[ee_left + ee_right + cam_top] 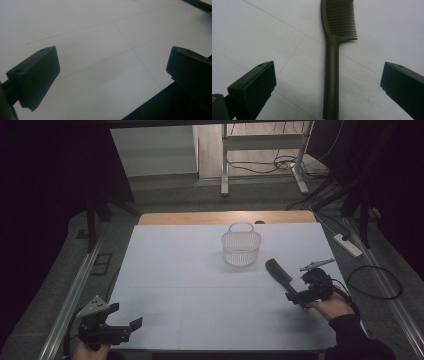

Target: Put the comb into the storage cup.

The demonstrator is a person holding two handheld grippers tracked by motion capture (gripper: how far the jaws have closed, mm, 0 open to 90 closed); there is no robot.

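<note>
A dark comb [279,272] lies flat on the white table [190,285], right of the middle, its teeth end toward the far side. In the right gripper view the comb [332,62] runs straight up between the jaws, handle nearest me. My right gripper [296,296] [329,75] stands open around the handle, with white table showing on both sides of it and neither pad touching. My left gripper [125,316] [112,72] is open at the table's near left corner, with bare table between its jaws.
A white wire basket [241,247] with a handle stands upright past the middle of the table, left of the comb's far end. A wooden strip [225,217] runs along the table's far edge. A power strip [347,245] and cables lie on the floor at right.
</note>
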